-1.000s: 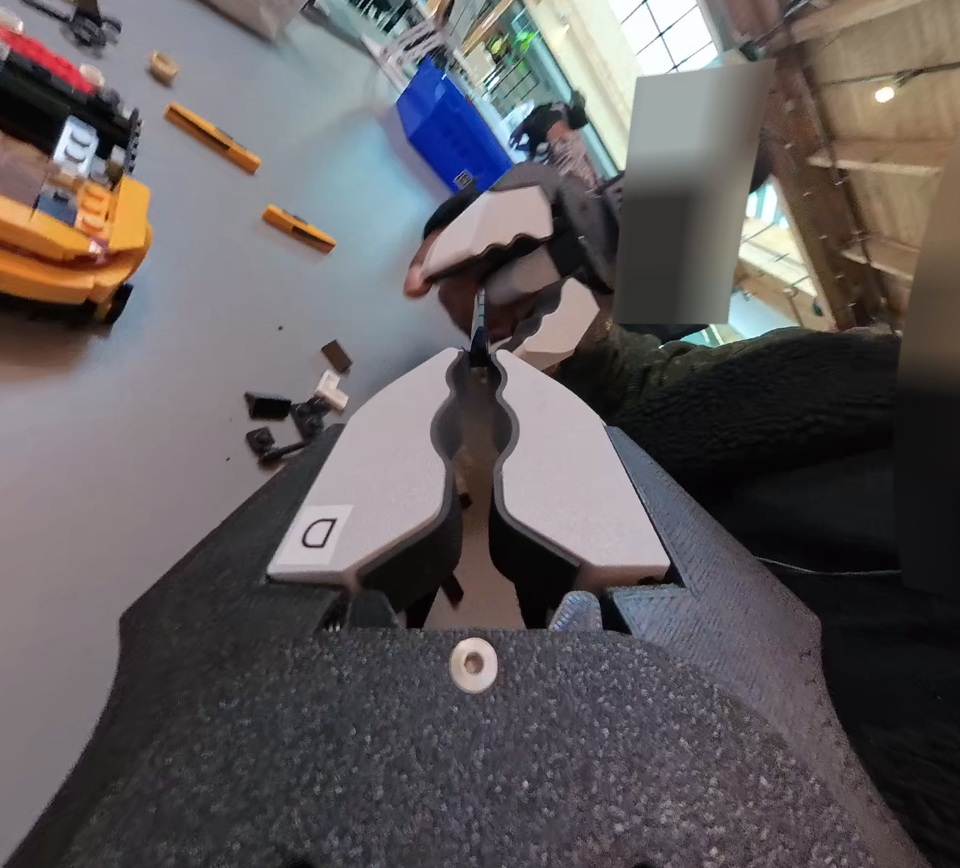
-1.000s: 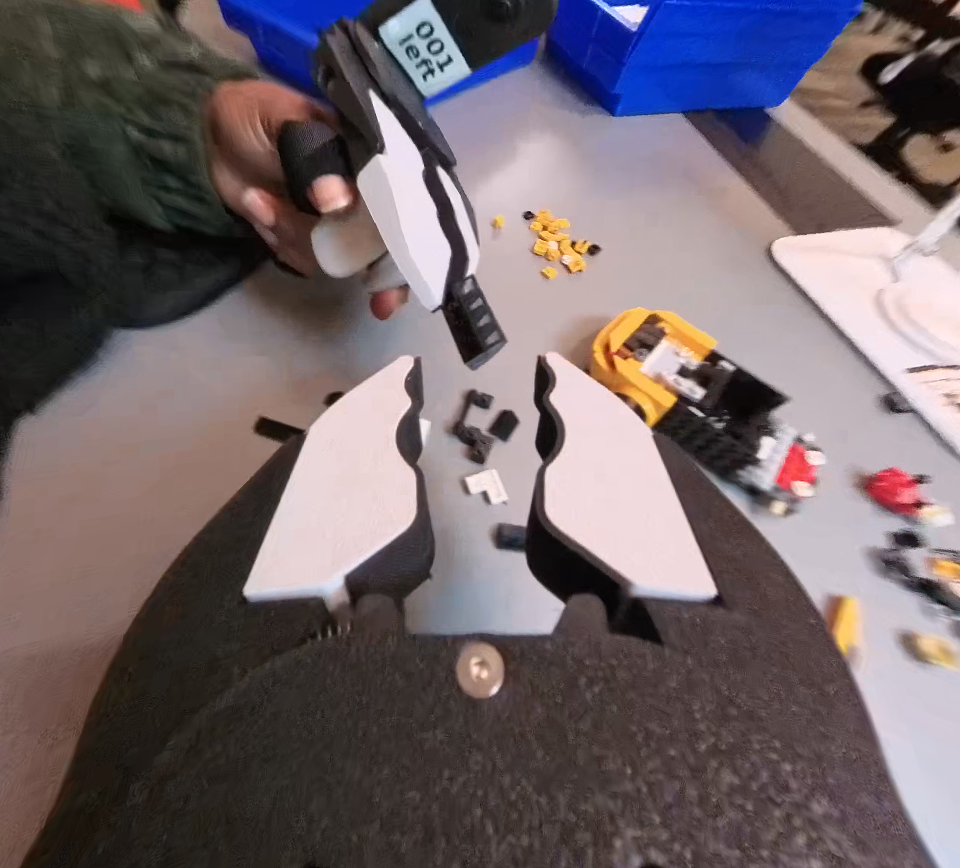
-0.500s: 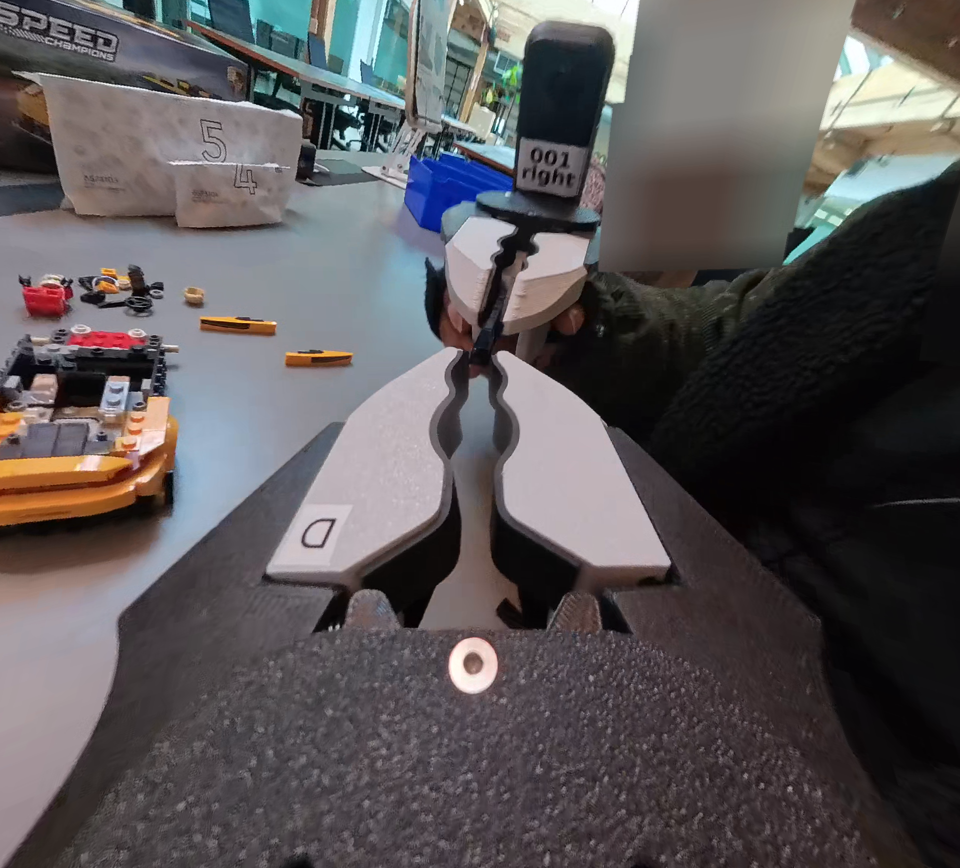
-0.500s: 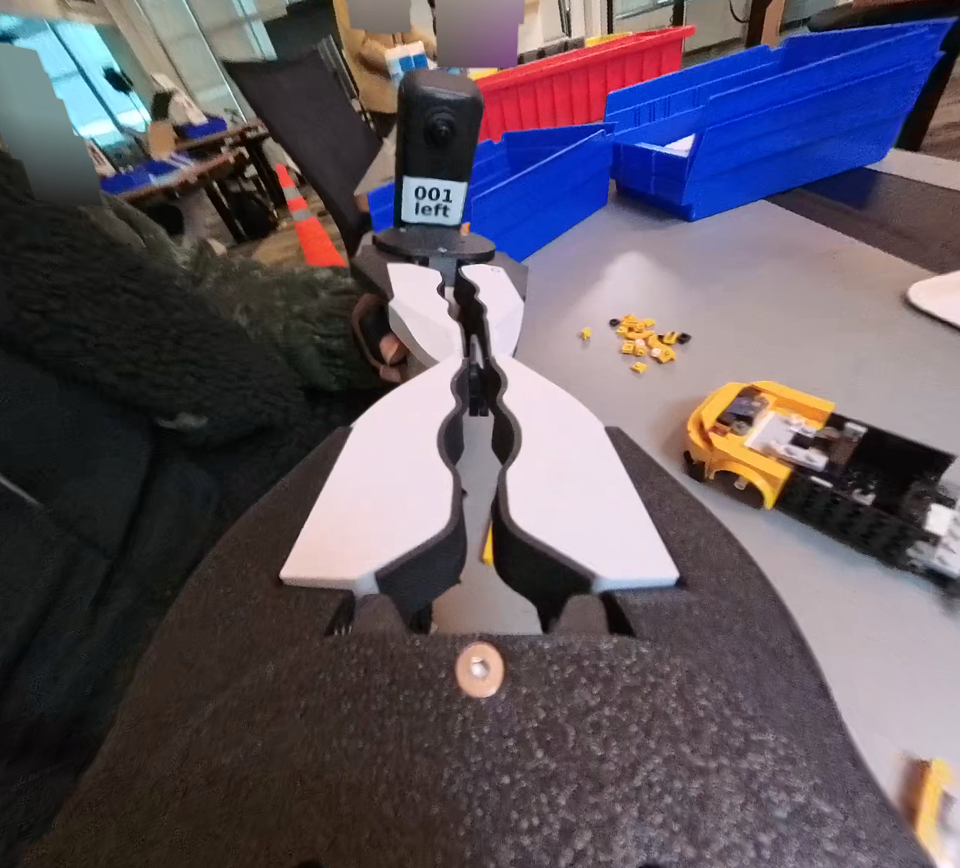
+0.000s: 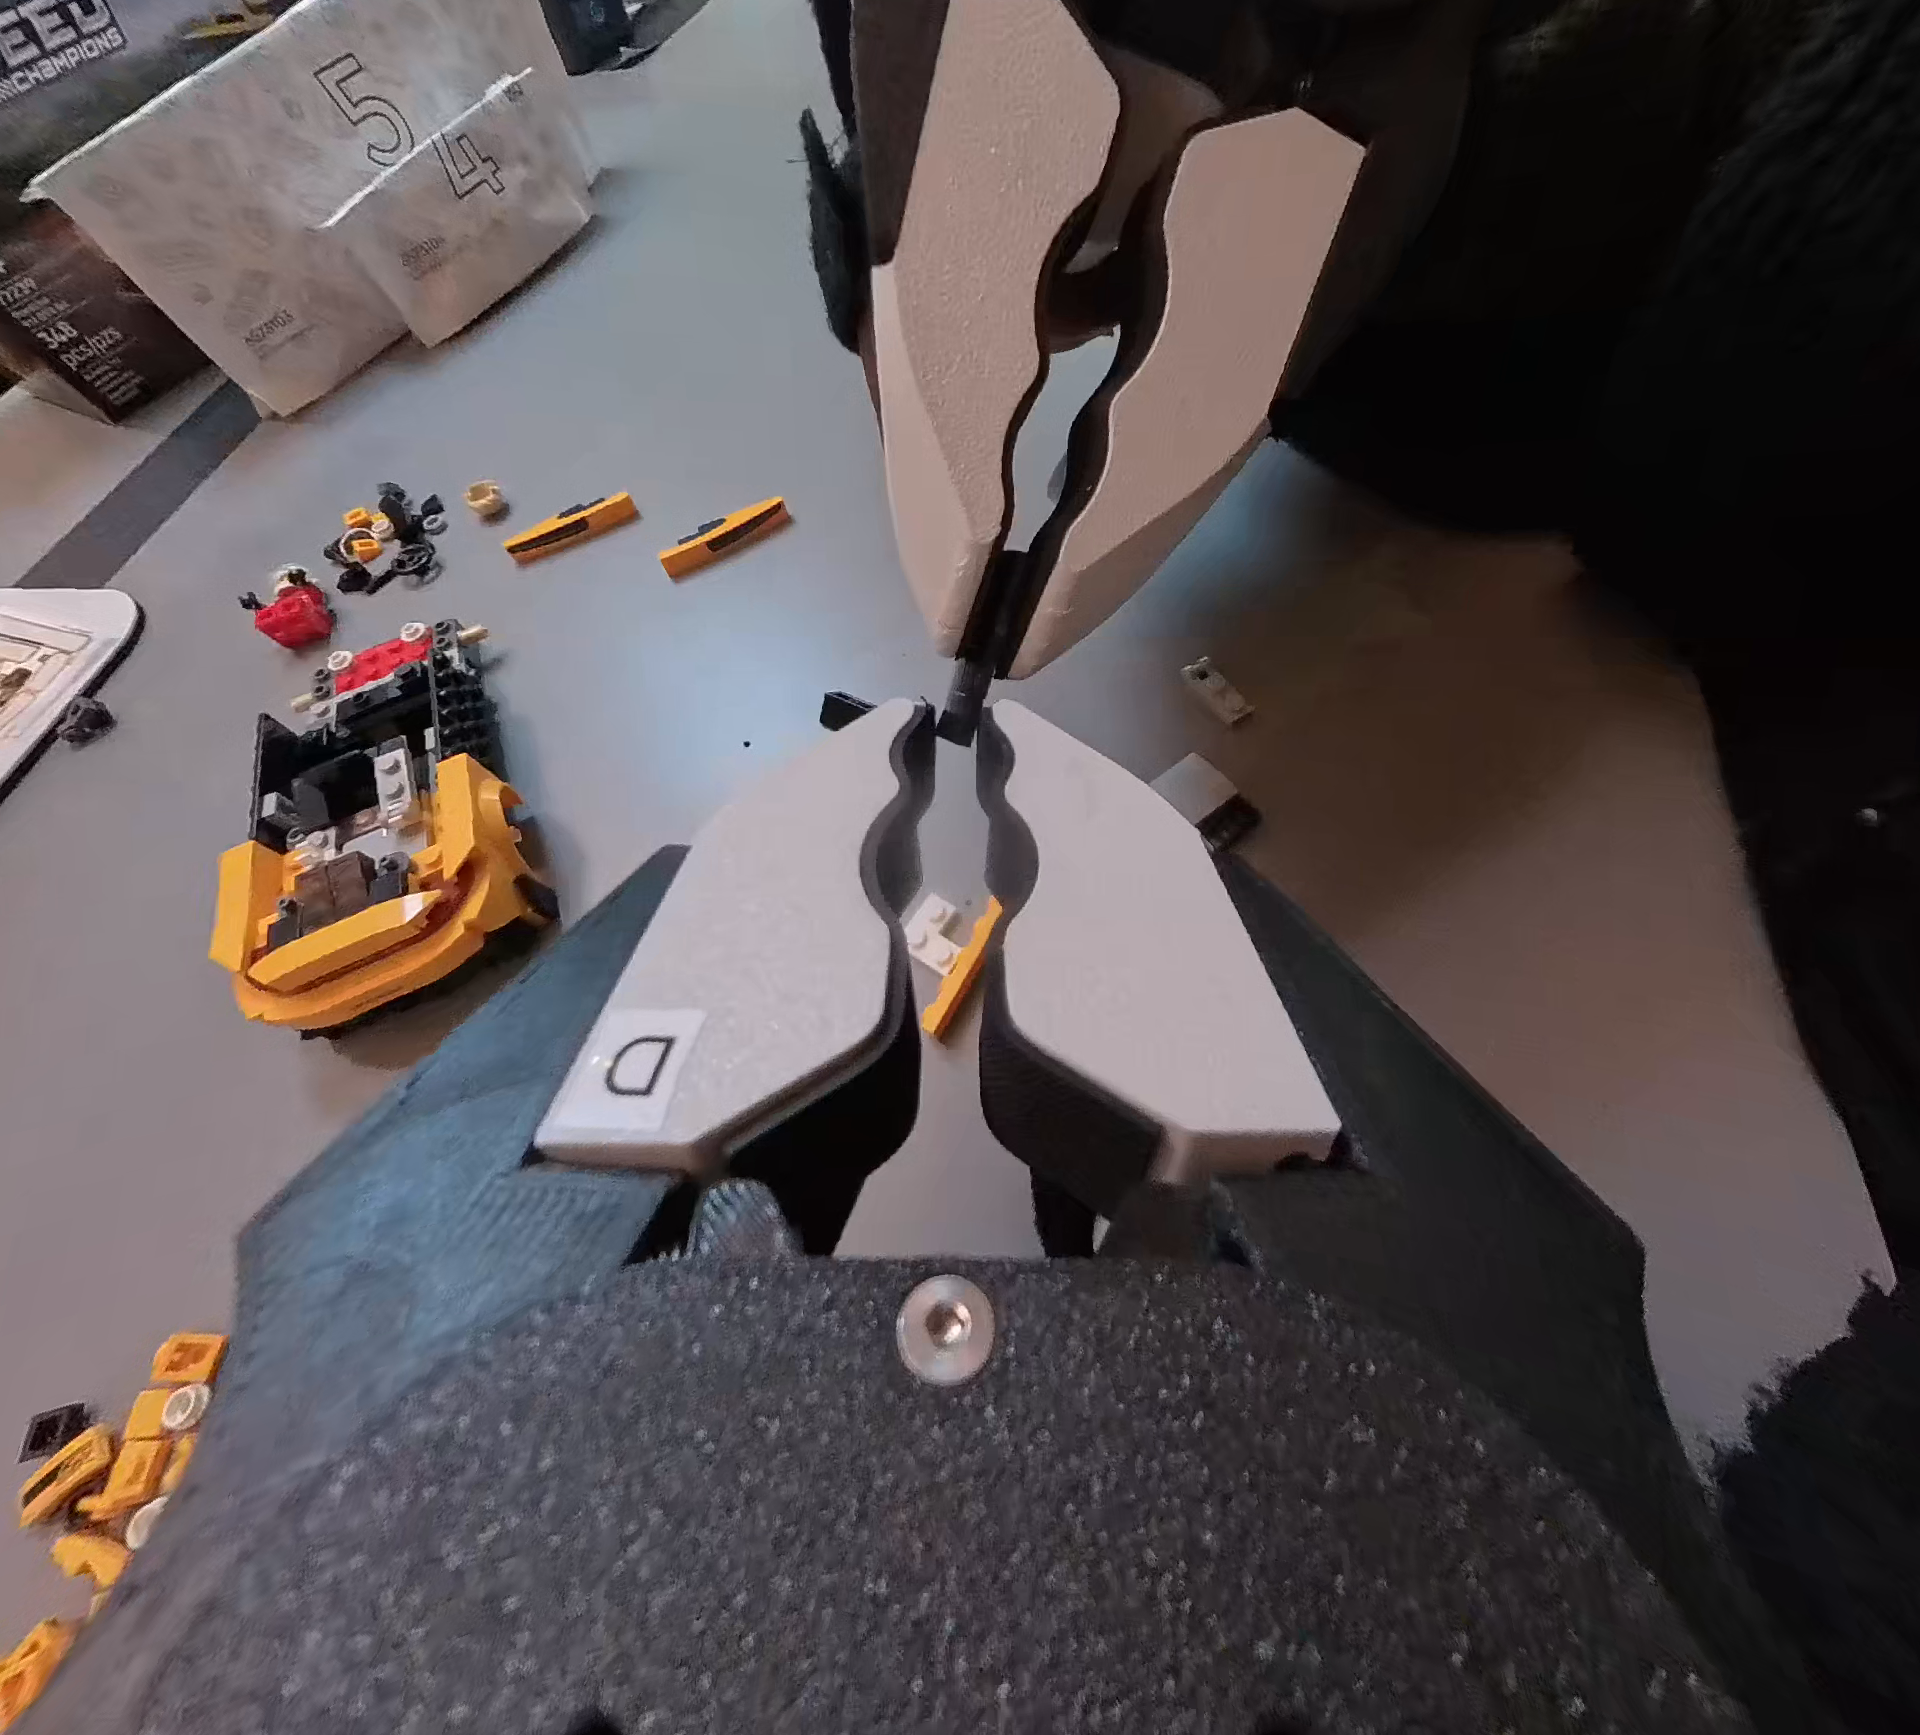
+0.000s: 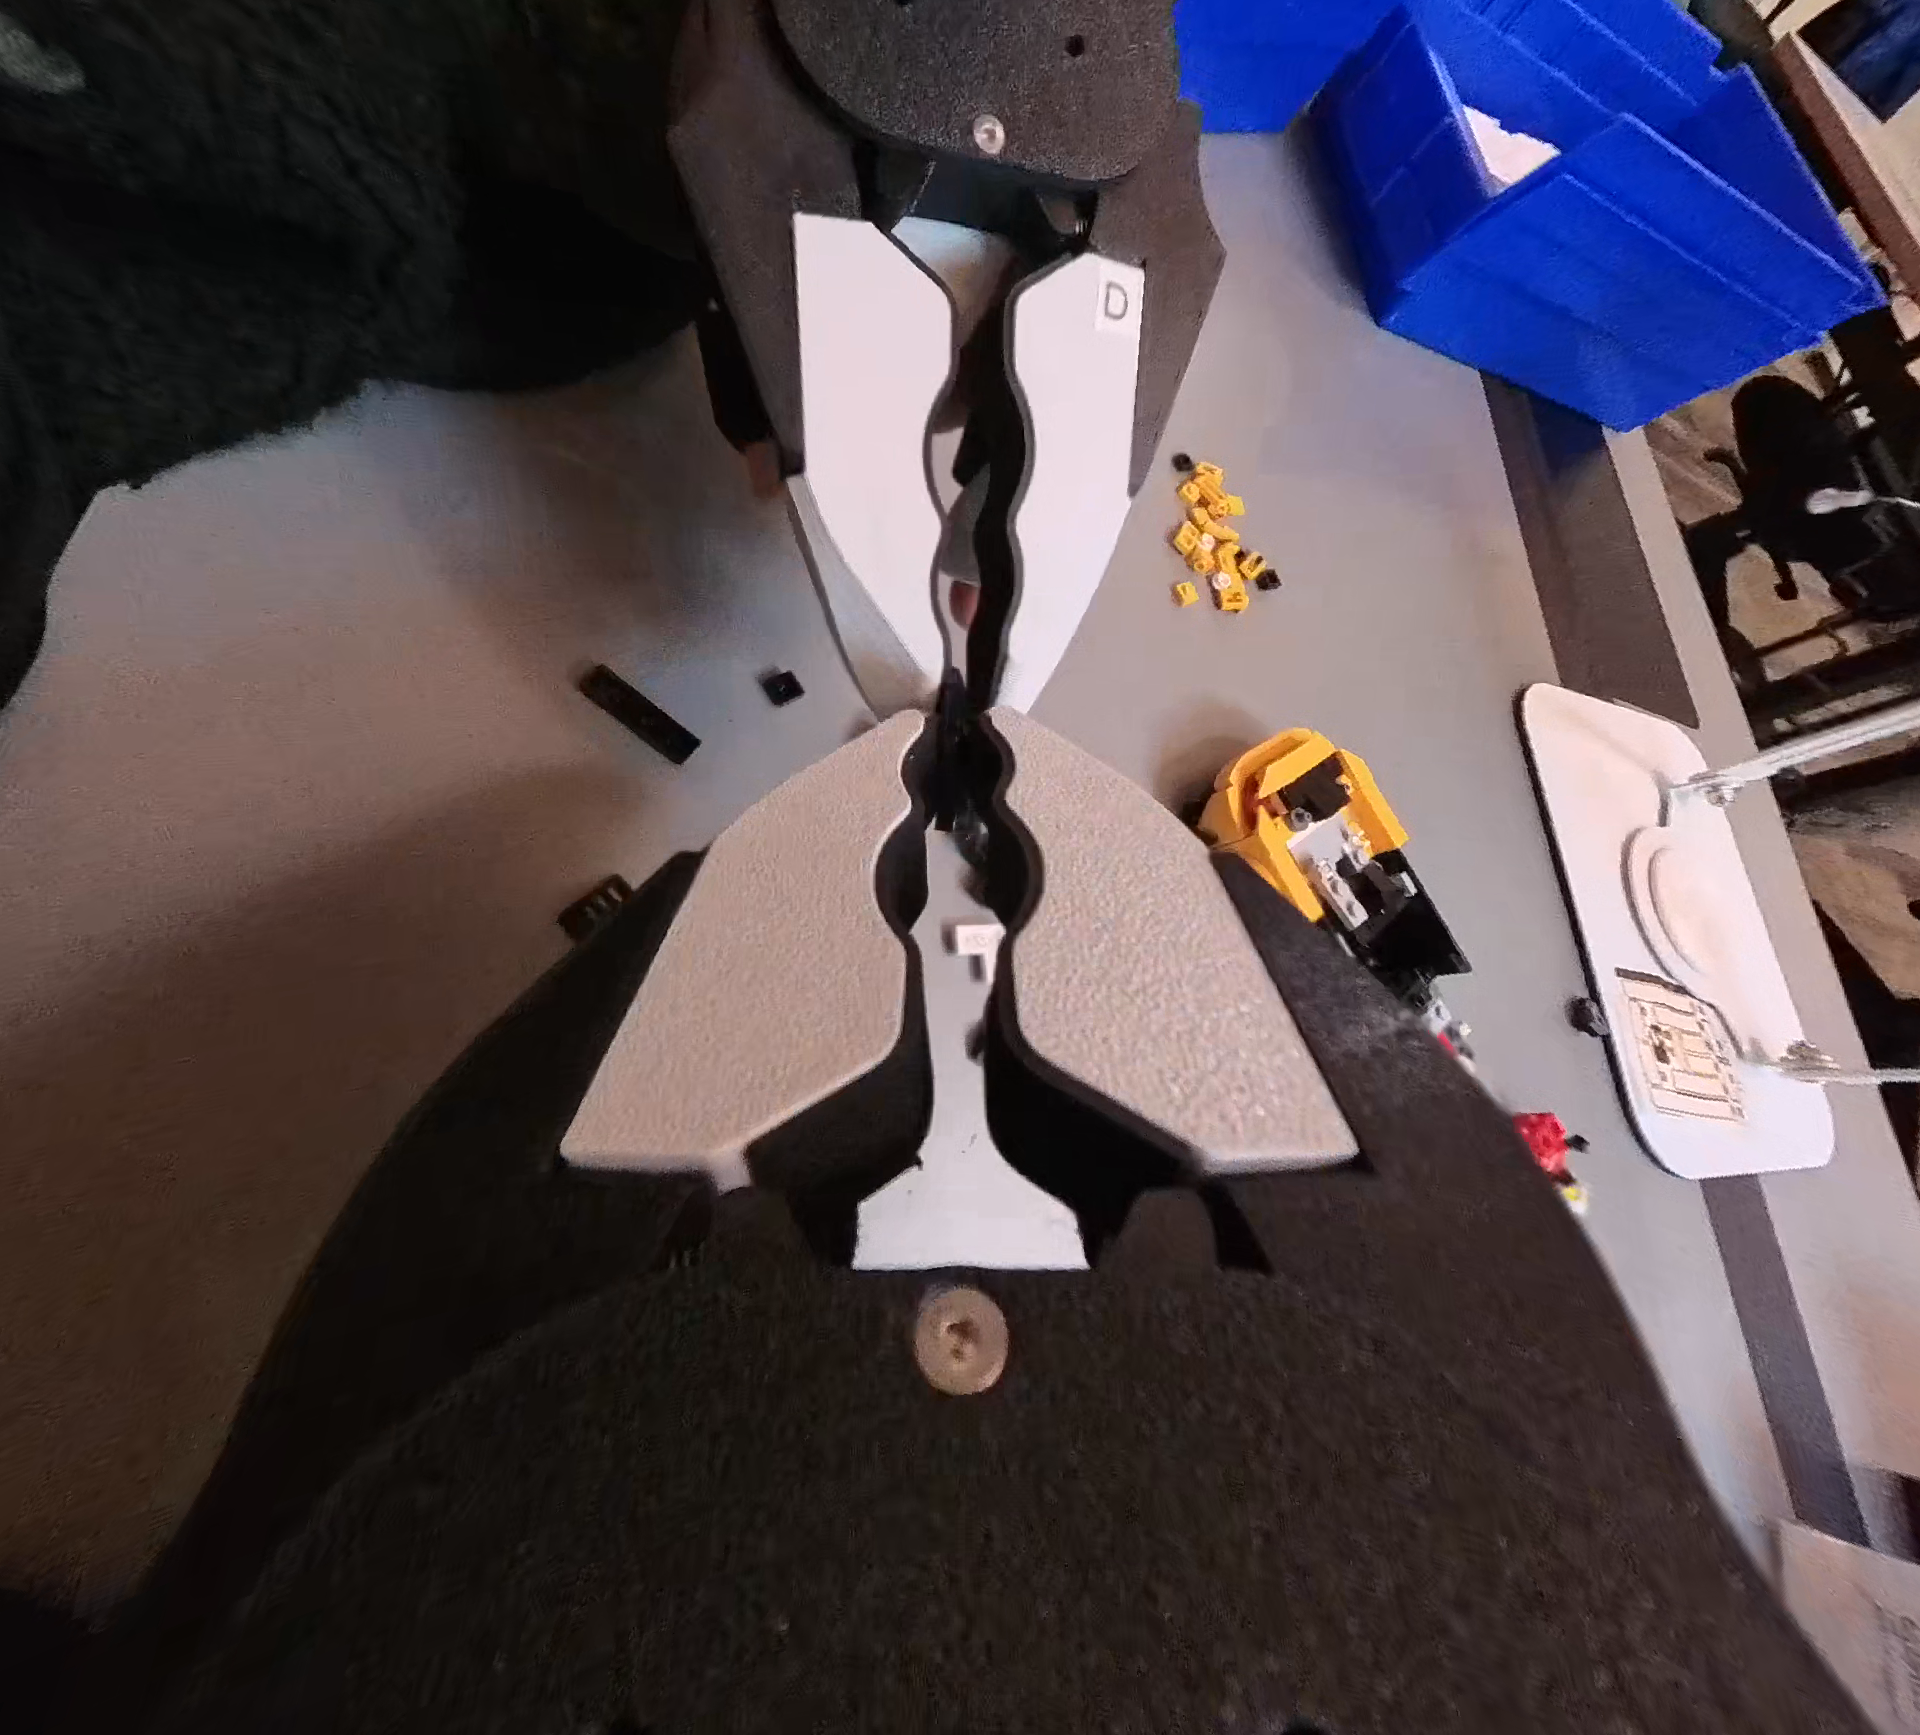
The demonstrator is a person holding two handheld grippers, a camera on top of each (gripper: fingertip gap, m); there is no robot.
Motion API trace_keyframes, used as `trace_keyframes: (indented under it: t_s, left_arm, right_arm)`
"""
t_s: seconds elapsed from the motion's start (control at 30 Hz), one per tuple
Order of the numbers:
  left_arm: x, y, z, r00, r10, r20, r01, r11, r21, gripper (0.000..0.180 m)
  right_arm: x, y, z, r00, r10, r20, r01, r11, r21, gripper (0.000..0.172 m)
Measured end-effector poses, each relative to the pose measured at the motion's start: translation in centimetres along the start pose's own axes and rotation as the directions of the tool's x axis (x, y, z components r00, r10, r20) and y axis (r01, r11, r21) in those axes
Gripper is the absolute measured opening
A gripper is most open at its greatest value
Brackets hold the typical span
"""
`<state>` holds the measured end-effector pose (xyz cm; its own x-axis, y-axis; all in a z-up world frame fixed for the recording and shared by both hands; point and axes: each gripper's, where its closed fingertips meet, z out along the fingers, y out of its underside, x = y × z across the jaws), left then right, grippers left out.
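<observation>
Since a second ago, the right tongs [image 5: 987, 646] have been closed onto the black brick [image 5: 966, 698], also pinched by the narrow left tongs [image 5: 954, 727] above the counter [image 5: 675, 397].

Open grey tabletop [image 5: 665, 397] ahead
Half-built yellow brick car [image 5: 364, 864] blocks the left (loose yellow strips [image 5: 644, 532] beyond)

Even daylight, moderately bright. Soft glare on grey bench [image 5: 665, 729] just beyond tool tips. Dark shadow under sleeve [image 6: 312, 127]. Strong wide-angle bending at edges; far background soft, slightly blurred.
</observation>
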<state>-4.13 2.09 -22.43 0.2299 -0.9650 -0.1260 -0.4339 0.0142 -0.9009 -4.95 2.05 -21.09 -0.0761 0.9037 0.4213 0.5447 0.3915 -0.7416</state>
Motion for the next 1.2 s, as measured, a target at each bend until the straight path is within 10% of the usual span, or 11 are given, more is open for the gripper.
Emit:
trace_keyframes:
  t_s: [0.53,0.93,1.2]
  left_arm:
    - [-1.3,-3.3,-1.6,0.995,-0.041,0.09,0.017,0.969,0.247,0.007]
    - [0.1,-2.4,-0.7,1.0,-0.031,0.006,0.03,0.989,0.145,0.006]
    - [-0.8,-2.5,-0.7,0.898,-0.424,-0.119,0.438,0.886,0.152,0.004]
  right_arm:
    - [2.6,-2.2,-1.7,0.962,0.268,-0.044,-0.25,0.938,0.241,0.011]
    - [0.5,0.2,-0.4,0.983,0.181,0.014,-0.181,0.983,0.006,0.007]
    - [1.5,0.5,-0.4,0.979,0.202,-0.033,-0.201,0.979,0.031,0.013]
